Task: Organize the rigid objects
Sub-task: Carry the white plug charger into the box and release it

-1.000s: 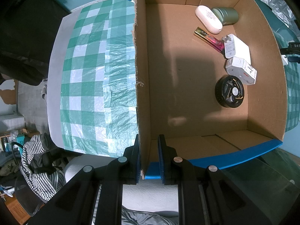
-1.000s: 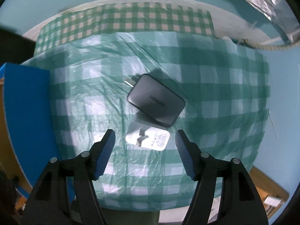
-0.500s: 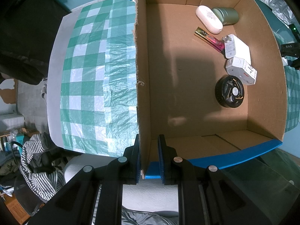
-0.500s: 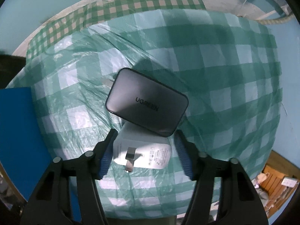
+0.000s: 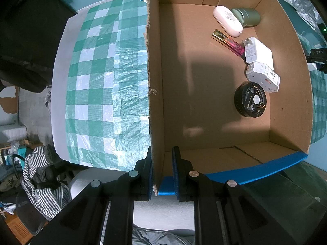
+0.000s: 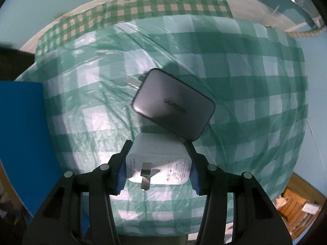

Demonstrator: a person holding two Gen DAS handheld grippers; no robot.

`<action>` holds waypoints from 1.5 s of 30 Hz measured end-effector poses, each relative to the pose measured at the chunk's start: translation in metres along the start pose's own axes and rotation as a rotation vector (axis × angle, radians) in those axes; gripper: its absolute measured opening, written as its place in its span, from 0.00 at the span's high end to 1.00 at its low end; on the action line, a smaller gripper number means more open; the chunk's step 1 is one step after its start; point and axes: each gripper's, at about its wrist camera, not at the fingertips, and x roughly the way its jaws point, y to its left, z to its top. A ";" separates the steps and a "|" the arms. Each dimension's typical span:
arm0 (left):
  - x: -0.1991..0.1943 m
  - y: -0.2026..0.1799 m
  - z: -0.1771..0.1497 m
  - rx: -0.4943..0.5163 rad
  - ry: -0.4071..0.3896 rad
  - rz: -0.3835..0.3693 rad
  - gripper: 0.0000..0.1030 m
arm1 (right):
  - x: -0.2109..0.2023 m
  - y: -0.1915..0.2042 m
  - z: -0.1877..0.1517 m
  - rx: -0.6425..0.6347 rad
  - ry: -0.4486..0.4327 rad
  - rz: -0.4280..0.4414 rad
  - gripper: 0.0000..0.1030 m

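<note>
jaws closing on white charger (image 6: pixel 157 159), cardboard box (image 5: pixel 155 106) wall clamped

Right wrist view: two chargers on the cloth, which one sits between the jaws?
The white charger, prongs facing the camera, sits between the closing right gripper. The dark grey charger lies beyond the fingertips, ungripped.

Dim teal-tinted light, soft shadow across cardboard box (image 5: pixel 204 102) floor, strong fisheye bending, dark corners
</note>
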 end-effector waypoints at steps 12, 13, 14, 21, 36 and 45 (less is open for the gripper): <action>0.000 0.000 0.000 -0.002 0.000 -0.002 0.85 | -0.029 0.031 -0.009 -0.130 -0.026 0.004 0.52; 0.000 0.000 0.000 -0.001 0.000 -0.002 0.85 | -0.032 0.034 -0.009 -0.139 -0.030 0.005 0.52; 0.001 0.000 0.000 -0.002 0.000 -0.002 0.85 | -0.035 0.037 -0.010 -0.150 -0.034 0.005 0.52; 0.001 0.000 0.000 -0.001 0.000 -0.002 0.85 | -0.057 0.058 -0.014 -0.215 -0.058 0.015 0.52; 0.000 0.000 0.000 -0.001 0.000 -0.001 0.85 | -0.099 0.134 -0.023 -0.447 -0.117 0.053 0.52; 0.002 -0.001 0.000 -0.007 -0.001 -0.001 0.85 | -0.104 0.181 -0.035 -0.582 -0.120 0.045 0.52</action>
